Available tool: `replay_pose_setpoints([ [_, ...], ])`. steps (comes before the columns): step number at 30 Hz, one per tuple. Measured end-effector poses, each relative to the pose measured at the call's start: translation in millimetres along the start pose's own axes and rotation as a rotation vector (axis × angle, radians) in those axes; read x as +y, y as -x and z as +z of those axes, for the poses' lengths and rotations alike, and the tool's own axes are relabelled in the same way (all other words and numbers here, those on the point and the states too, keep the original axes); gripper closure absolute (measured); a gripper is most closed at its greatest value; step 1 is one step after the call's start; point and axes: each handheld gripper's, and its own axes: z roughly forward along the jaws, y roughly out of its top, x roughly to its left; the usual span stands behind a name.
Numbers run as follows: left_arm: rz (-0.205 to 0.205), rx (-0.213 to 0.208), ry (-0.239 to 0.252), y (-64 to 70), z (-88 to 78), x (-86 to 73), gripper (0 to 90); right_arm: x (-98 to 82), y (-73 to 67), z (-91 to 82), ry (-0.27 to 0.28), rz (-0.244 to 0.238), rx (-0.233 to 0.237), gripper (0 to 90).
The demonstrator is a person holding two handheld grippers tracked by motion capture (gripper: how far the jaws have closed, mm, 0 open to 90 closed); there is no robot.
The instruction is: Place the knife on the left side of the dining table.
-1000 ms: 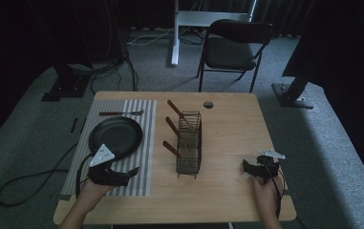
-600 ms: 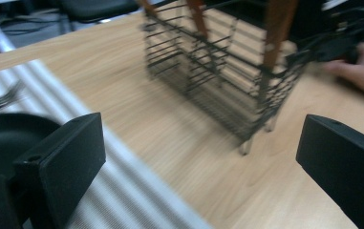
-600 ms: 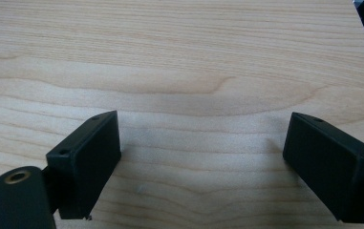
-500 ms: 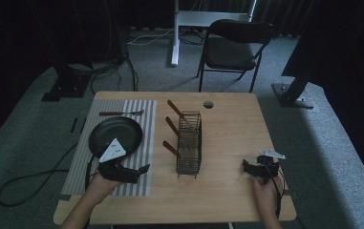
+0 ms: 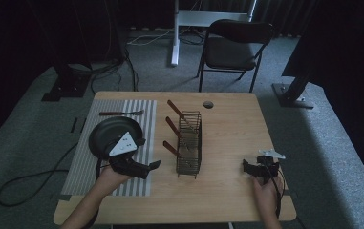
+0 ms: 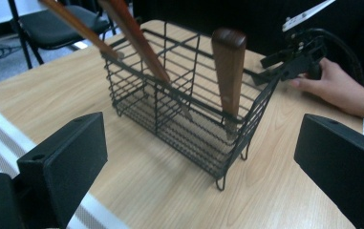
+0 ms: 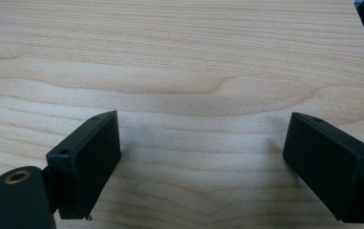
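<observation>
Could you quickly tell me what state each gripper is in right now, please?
Left gripper: open, holding nothing, facing the wire basket.
Right gripper: open, empty, over bare table.

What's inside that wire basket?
Three utensils with wooden handles stand in the basket, leaning out over its rim. Their working ends sit down among the wires, too hidden to tell what they are.

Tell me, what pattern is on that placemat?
Grey and white stripes on the cloth placemat, clearest in the high view.
</observation>
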Motion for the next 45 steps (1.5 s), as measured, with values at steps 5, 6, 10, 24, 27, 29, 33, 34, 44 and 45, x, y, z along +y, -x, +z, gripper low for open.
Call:
replay_pose_setpoints([
  [5, 0.001, -0.036, 0.012, -2.5, 8.3, 6.6, 5.0, 0.0, 0.0, 0.0, 0.0, 0.0, 0.0, 11.6],
  [6, 0.001, -0.036, 0.012, -2.5, 8.3, 6.6, 5.5, 0.0, 0.0, 0.0, 0.0, 0.0, 0.0, 11.6],
  [10, -0.006, -0.073, 0.026, -4.4, 13.9, 10.2, 5.5, 0.0, 0.0, 0.0, 0.0, 0.0, 0.0, 11.6],
  [24, 0.018, -0.136, 0.082, -8.7, 25.1, 17.3, 35.1, 0.0, -0.1, 0.0, 0.0, 0.001, 0.0, 11.6],
  [27, 0.018, -0.146, 0.079, -9.0, 26.7, 17.1, 41.9, 0.0, -0.1, 0.0, 0.0, 0.001, 0.0, 11.6],
  [29, 0.009, -0.176, 0.088, -9.1, 28.9, 17.1, 45.3, 0.0, -0.1, 0.0, 0.0, 0.001, 0.0, 11.6],
  [33, 0.007, -0.185, 0.094, -9.7, 29.5, 16.8, 53.6, 0.0, 0.0, 0.0, 0.0, 0.001, 0.0, 11.6],
  [34, -0.008, -0.197, 0.09, -11.7, 30.4, 16.5, 53.6, 0.0, 0.0, 0.0, 0.0, 0.001, 0.0, 11.6],
  [44, -0.058, -0.237, 0.105, -13.3, 32.3, 15.1, 74.2, 0.0, 0.0, 0.0, 0.0, 0.0, 0.0, 11.6],
  [45, -0.058, -0.237, 0.105, -13.3, 32.3, 15.1, 74.4, 0.0, 0.0, 0.0, 0.0, 0.0, 0.0, 11.6],
])
